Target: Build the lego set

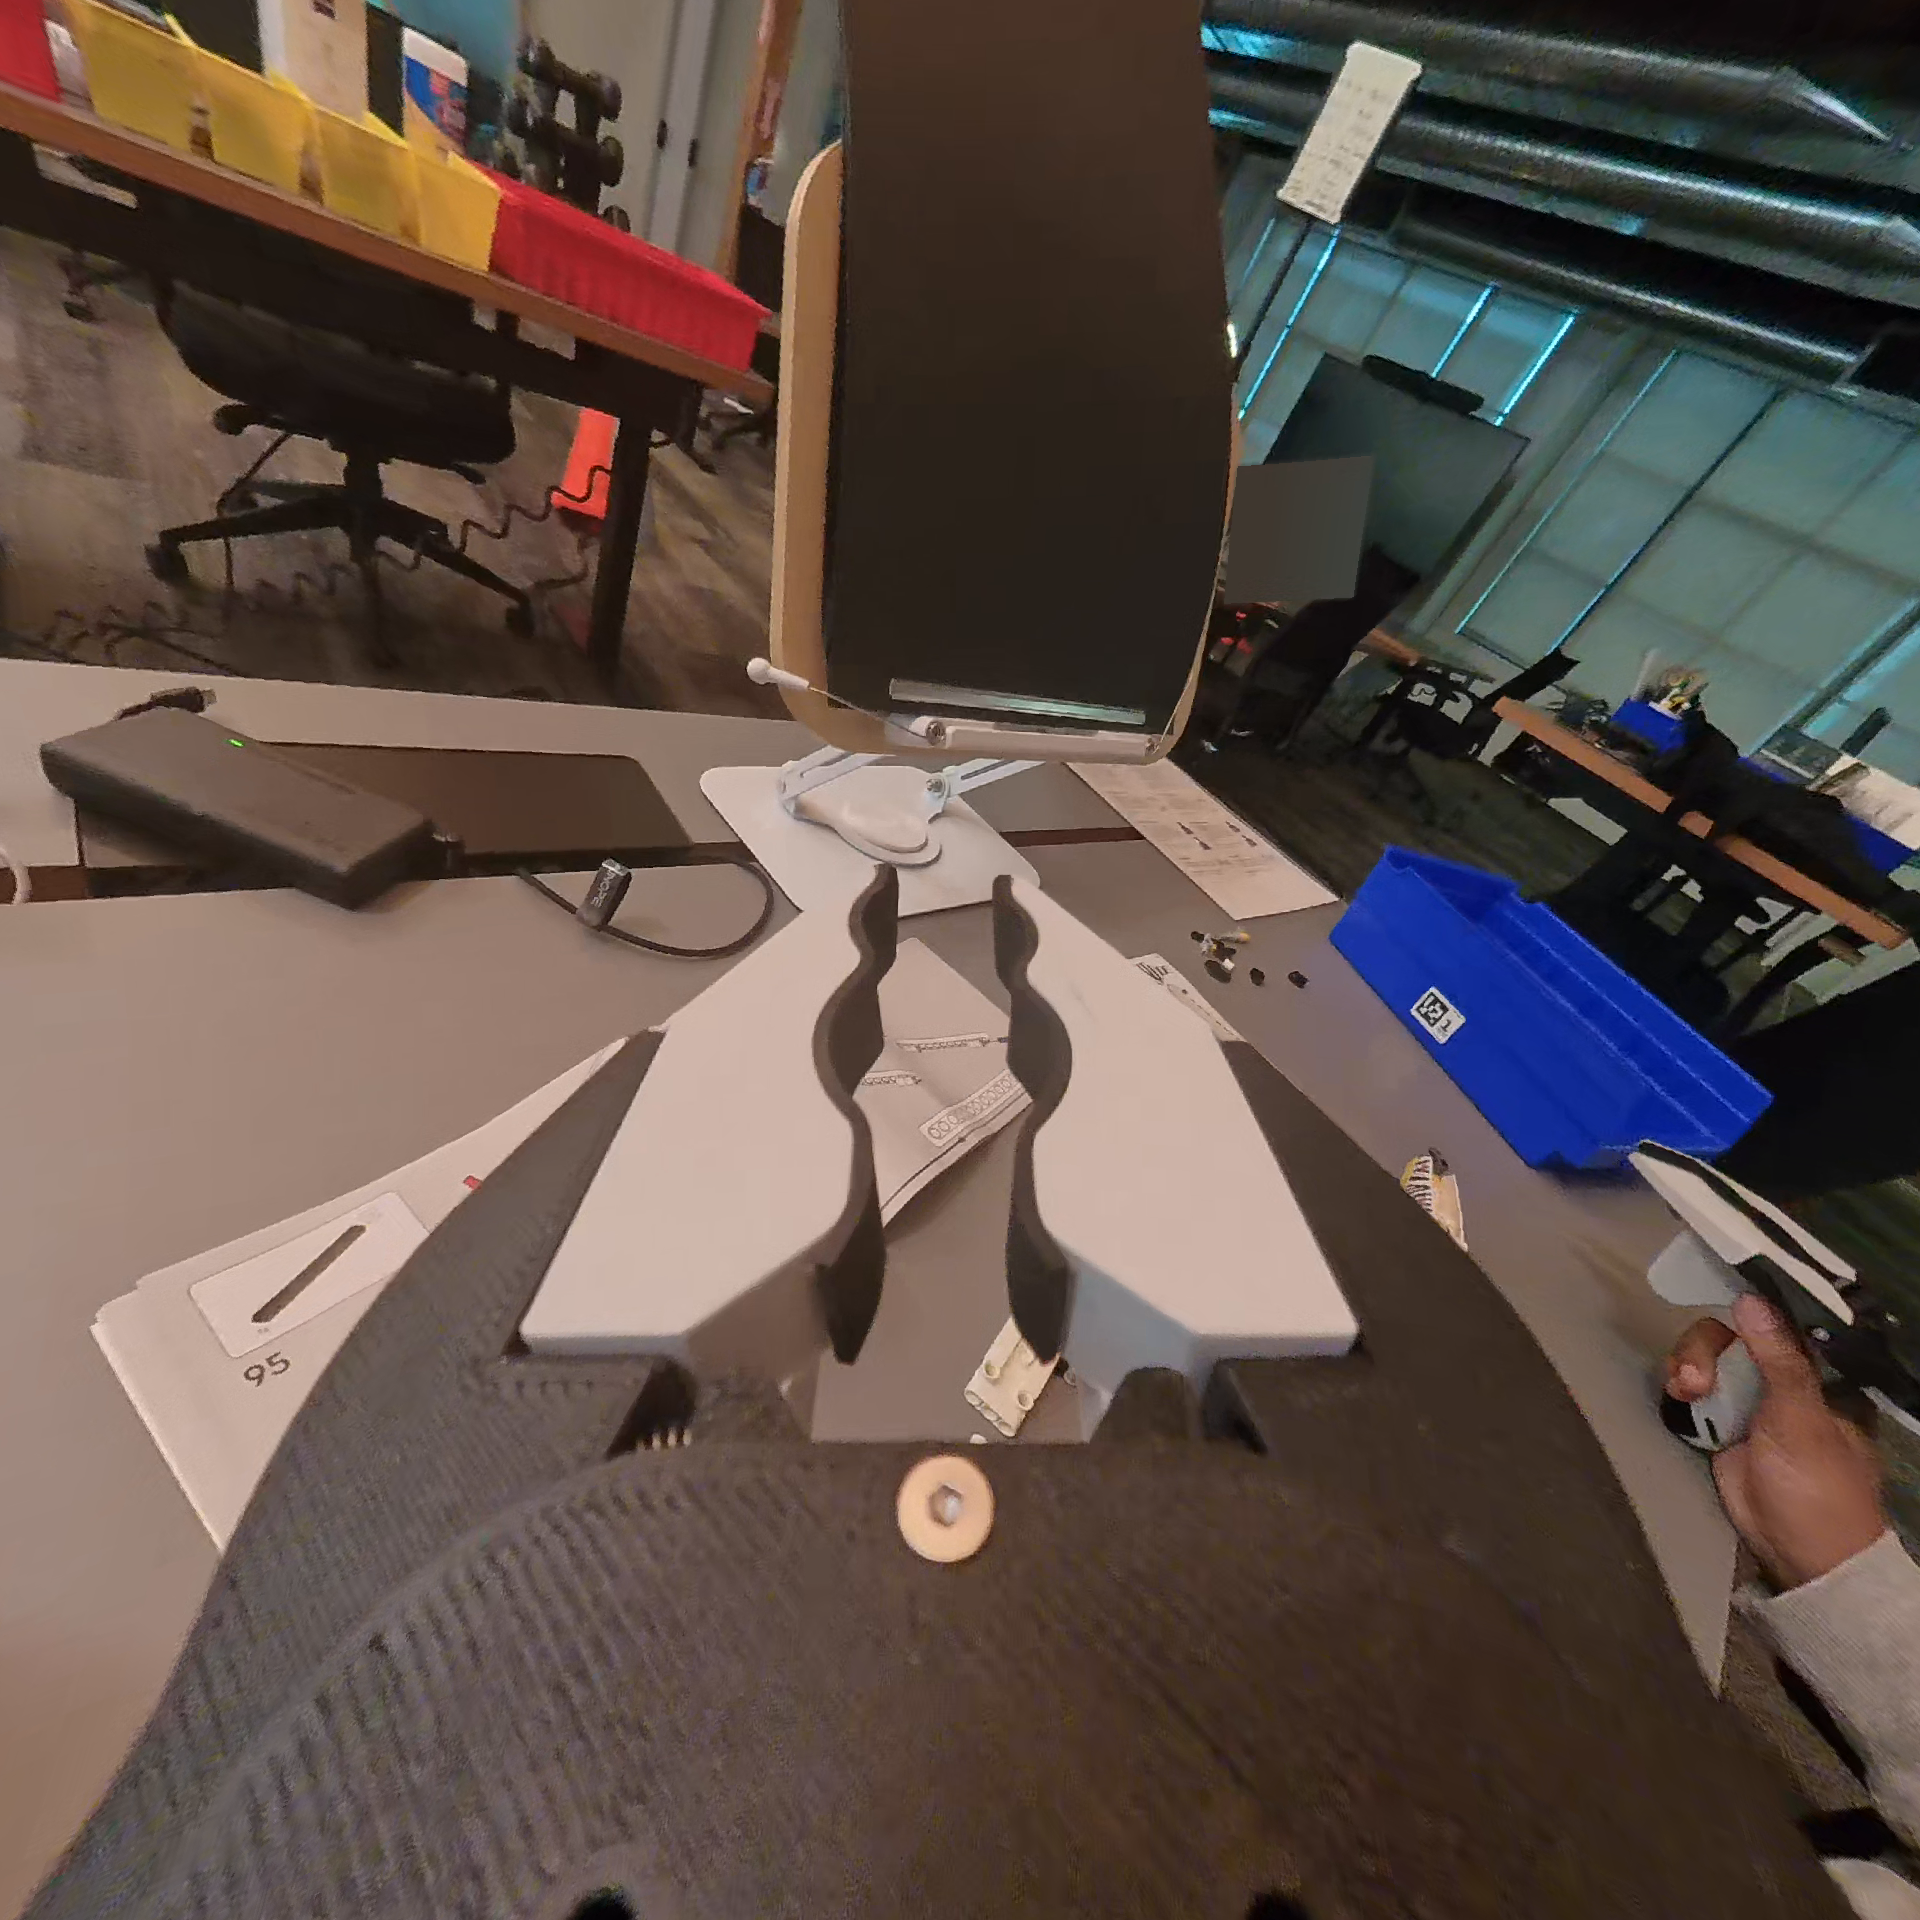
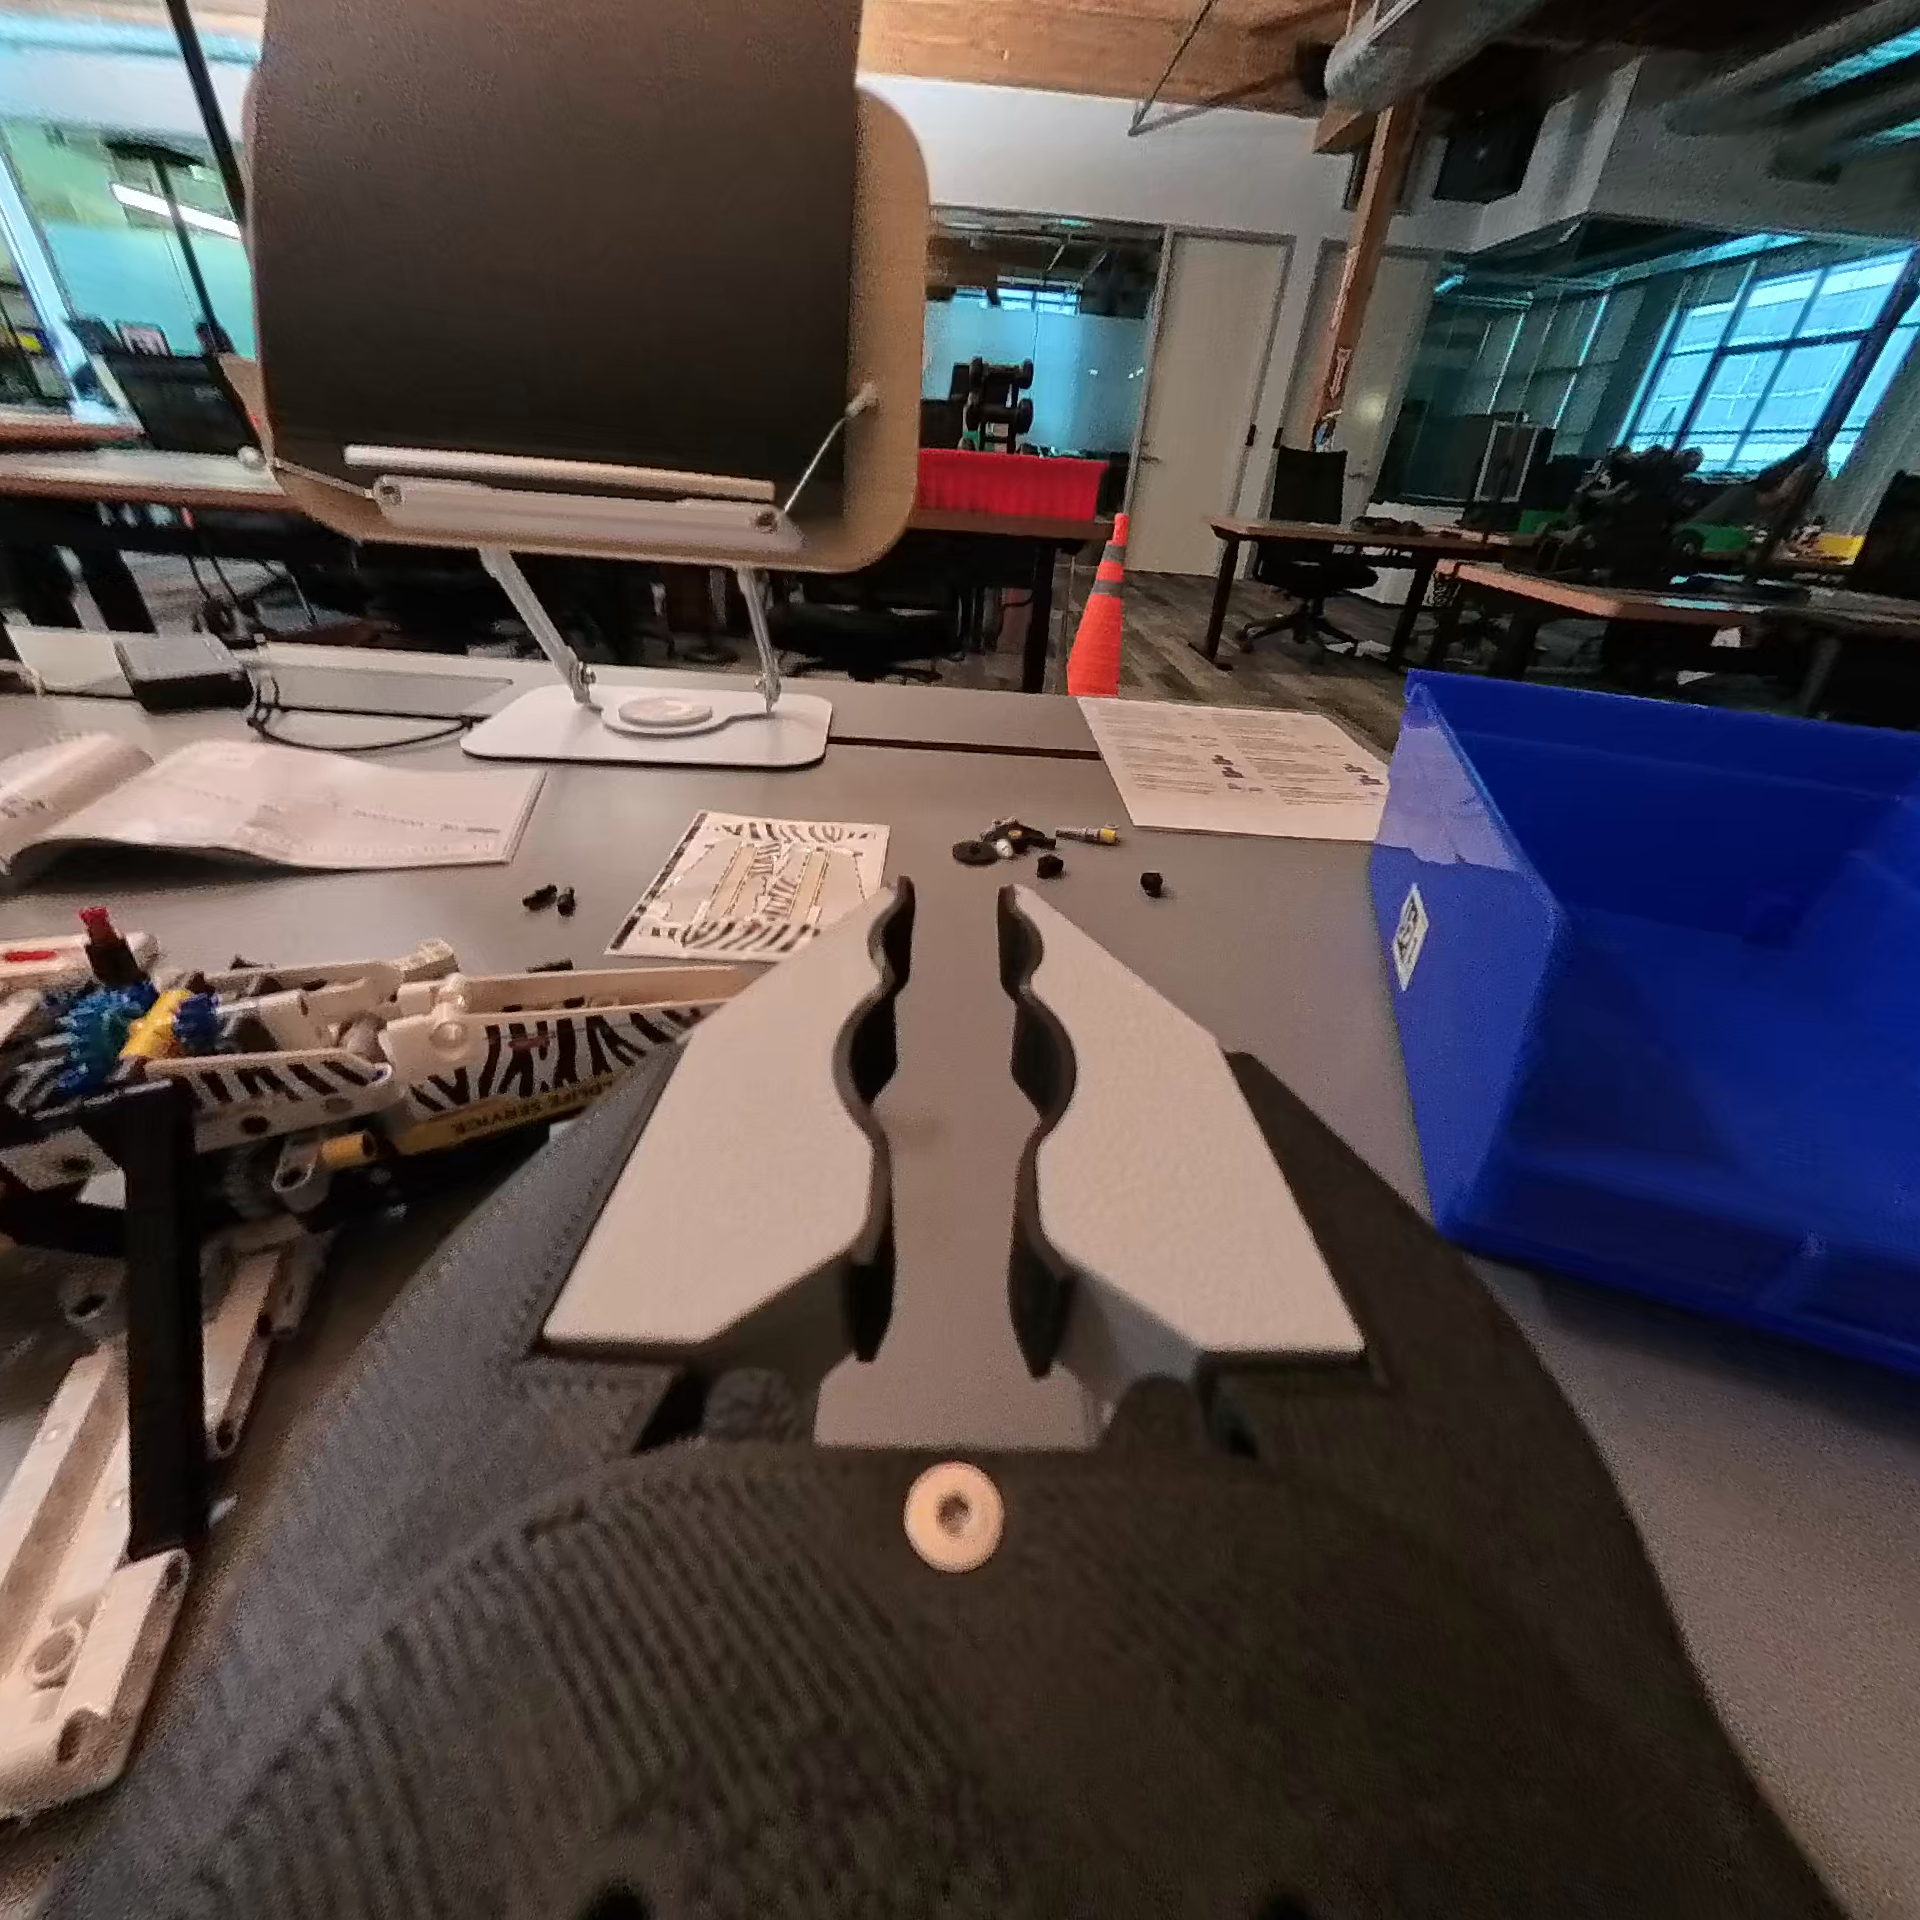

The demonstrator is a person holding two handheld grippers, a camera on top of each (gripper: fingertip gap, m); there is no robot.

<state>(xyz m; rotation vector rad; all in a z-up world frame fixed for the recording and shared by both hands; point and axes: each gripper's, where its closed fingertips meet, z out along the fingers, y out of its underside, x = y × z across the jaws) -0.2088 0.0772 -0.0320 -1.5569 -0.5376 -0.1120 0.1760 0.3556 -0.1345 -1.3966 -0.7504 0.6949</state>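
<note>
Grey tabletop, catalogued by view.

Left wrist view only: left gripper, jaws parted by a narrow gap, nothing between them, hovering over an open instruction booklet; a small white Lego beam lying below the fingers near their base; black power brick at far left; a person's hand on the right gripper's handle at the frame's right edge.

Right wrist view only: right gripper, jaws likewise narrowly parted and empty; zebra-striped Lego model on the table at left, beside the left finger; sticker sheet ahead; orange cone on the floor.

Both views: blue bin at right, loose black pins, tablet stand.
</note>
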